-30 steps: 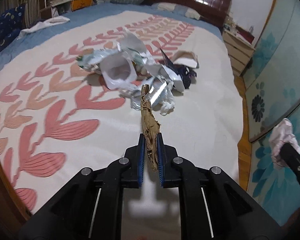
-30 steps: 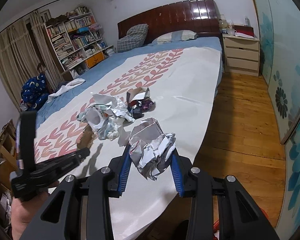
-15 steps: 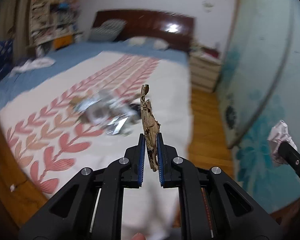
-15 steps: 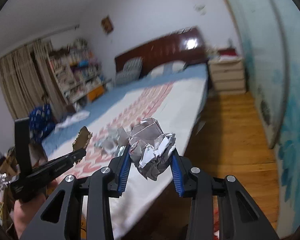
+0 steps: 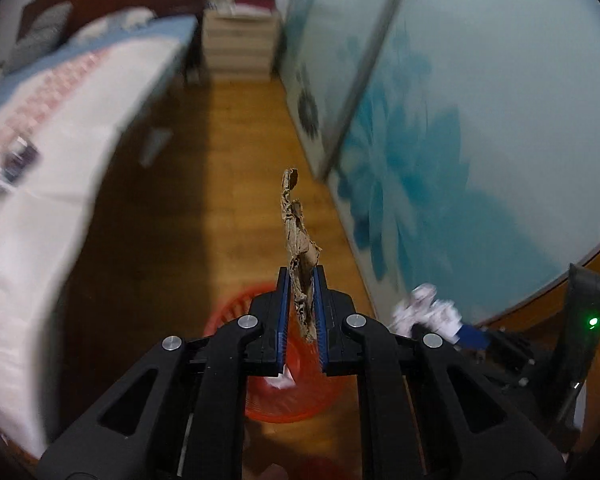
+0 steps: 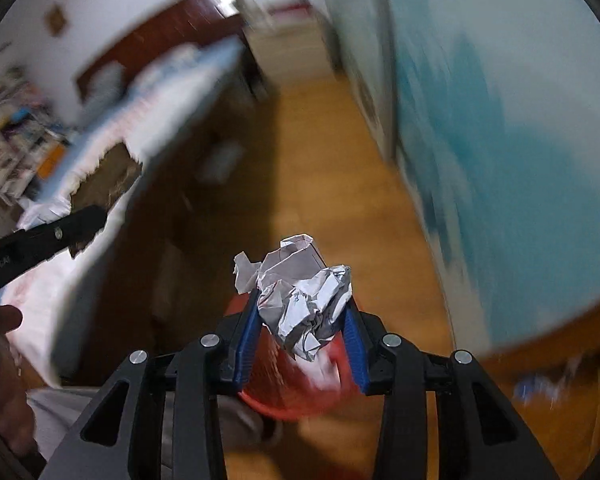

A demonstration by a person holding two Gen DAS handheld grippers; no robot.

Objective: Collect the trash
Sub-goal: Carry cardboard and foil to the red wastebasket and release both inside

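Note:
My left gripper (image 5: pixel 301 280) is shut on a crumpled brown paper scrap (image 5: pixel 298 240) that sticks up between the blue pads. It hangs over a red mesh trash basket (image 5: pixel 284 400) on the wood floor; a white scrap lies inside. My right gripper (image 6: pixel 302 312) is shut on a crumpled white paper ball (image 6: pixel 304 304), also above the red basket (image 6: pixel 284 392). The right gripper with its paper ball (image 5: pixel 424 308) shows at lower right in the left wrist view. The left gripper (image 6: pixel 80 220) shows at left in the right wrist view.
The bed (image 5: pixel 40 184) with the white and pink cover lies to the left, with leftover trash (image 5: pixel 16 160) blurred on it. A teal flowered wardrobe door (image 5: pixel 440 128) runs along the right. A nightstand (image 5: pixel 240 46) stands at the far end of the wooden floor (image 5: pixel 240 168).
Both grippers have swung right from over the bed to above the red basket by the wardrobe, each still holding its piece of trash.

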